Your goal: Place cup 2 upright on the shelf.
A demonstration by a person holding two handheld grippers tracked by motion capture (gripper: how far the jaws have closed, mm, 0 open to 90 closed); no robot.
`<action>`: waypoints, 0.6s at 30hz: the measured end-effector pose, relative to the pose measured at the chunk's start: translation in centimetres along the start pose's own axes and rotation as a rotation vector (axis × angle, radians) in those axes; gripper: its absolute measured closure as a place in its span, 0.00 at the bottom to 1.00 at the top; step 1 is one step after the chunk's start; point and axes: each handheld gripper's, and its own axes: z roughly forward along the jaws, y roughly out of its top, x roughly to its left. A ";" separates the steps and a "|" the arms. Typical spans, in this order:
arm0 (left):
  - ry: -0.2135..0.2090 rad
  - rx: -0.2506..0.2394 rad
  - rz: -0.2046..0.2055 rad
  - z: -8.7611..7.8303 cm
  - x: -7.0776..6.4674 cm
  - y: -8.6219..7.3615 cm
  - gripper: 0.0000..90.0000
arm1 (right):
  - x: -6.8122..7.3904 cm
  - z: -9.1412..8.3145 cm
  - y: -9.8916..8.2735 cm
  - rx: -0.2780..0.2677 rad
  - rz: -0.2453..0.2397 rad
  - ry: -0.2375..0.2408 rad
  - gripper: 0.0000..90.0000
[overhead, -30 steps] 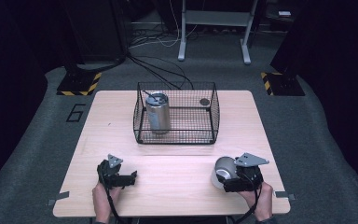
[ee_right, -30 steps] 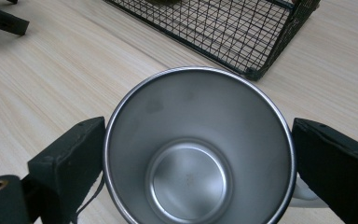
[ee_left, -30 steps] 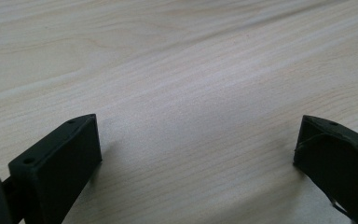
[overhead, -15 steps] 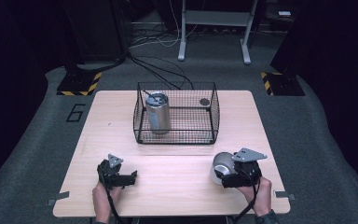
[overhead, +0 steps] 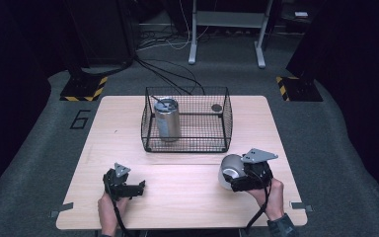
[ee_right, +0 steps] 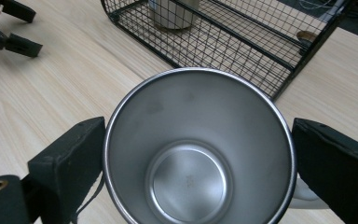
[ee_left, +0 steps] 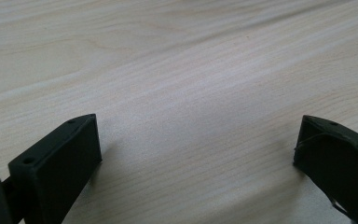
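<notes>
- Dark floor with cables surrounds the pale wooden table (overhead: 187, 173); a wire basket (overhead: 186, 120) stands on its far middle, holding an upright steel tumbler (overhead: 167, 118).
- Left gripper (overhead: 137, 188) rests low near the front edge, jaws spread wide over bare wood.
- Right gripper (overhead: 233, 178) grips a steel cup (overhead: 231, 169); its own view looks into the cup's empty inside (ee_right: 189, 179), jaws against the rim.

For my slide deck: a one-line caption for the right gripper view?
Right gripper straddling an empty steel cup, wire basket just beyond.
</notes>
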 end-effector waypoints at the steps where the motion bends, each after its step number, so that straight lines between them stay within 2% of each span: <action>1: 0.000 0.000 0.000 0.0 0.0 0.0 0.00 | 0.0 0.1 0.2 0.001 0.001 0.002 0.06; 7: 0.000 0.000 0.001 0.0 0.0 0.0 0.00 | -0.1 0.5 1.0 0.004 -0.024 0.002 0.06; 18: 0.000 0.000 0.000 0.0 0.0 0.0 0.00 | -0.1 0.9 3.0 -0.009 -0.043 0.036 0.06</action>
